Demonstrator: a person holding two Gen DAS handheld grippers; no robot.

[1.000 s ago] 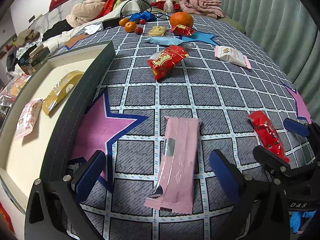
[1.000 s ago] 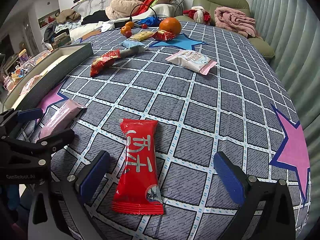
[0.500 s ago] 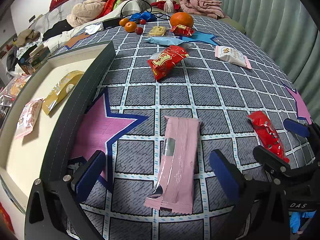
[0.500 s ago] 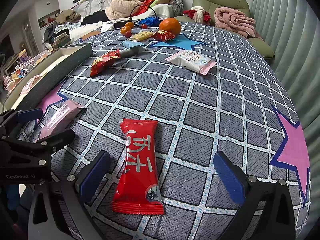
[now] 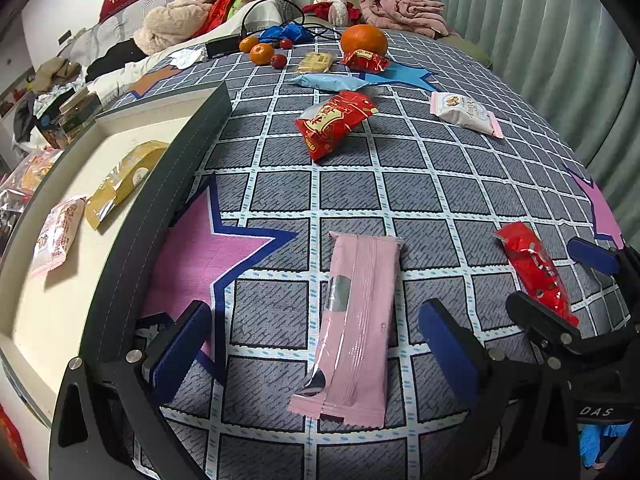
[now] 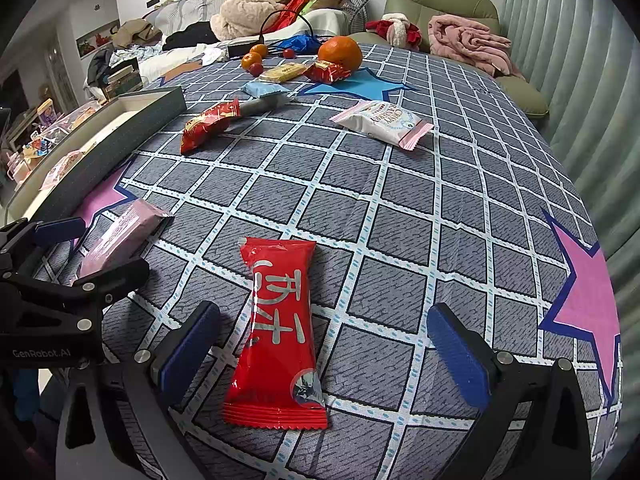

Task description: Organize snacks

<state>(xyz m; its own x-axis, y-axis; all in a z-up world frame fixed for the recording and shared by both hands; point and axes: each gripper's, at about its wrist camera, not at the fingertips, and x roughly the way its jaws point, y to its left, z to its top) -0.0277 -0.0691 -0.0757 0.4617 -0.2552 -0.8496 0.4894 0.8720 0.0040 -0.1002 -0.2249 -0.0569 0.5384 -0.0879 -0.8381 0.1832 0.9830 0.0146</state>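
both grippers spread wide over a snack each
left gripper [image 5: 312, 354] straddles pink packet [image 5: 354, 324], right gripper [image 6: 324, 350] red packet [image 6: 278, 330], ready to pinch, tray [image 5: 132, 264] left.

We see the left hand-held gripper [image 5: 314, 354] low and level, its two blue-padded fingers [image 5: 180, 350] spread wide apart and clamping nothing. The right hand-held gripper [image 6: 322, 354] sits just beside it at the same low height, fingers [image 6: 458, 354] equally wide and bare. Each shows at the edge of the other's view, and a bit of blue glove [image 5: 600, 438] peeks out beneath the right one
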